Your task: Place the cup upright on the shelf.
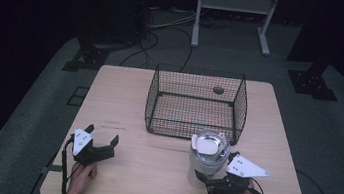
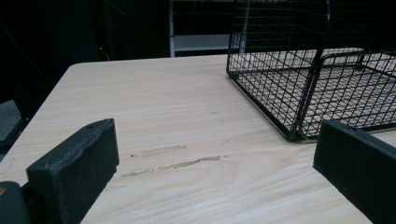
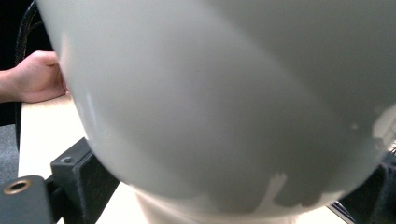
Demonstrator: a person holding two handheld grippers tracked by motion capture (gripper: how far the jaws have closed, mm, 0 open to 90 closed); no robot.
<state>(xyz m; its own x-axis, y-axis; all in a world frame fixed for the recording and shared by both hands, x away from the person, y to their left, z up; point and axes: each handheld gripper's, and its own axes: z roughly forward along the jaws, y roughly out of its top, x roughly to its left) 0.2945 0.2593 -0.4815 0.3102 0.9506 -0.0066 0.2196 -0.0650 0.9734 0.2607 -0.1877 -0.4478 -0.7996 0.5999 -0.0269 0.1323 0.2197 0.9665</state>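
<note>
A pale grey-white container [image 1: 206,161] with a clear lid and a white flap stands near the table's front right, just in front of the wire basket. My right gripper [image 1: 218,173] is shut on its lower body, one jaw on each side. In the right gripper view the container [image 3: 224,93] bulges close between the two black jaws. My left gripper [image 1: 102,135] rests at the front left, open with nothing between its jaws. Its own view shows the left gripper [image 2: 217,140] wide apart over bare wood.
A black wire basket [image 1: 191,130] stands at the middle back of the wooden table [image 1: 150,170], and the basket [image 2: 299,84] shows at right in the left gripper view. A small dark round spot [image 1: 218,89] lies by its back wall. A hand [image 3: 37,77] shows far left.
</note>
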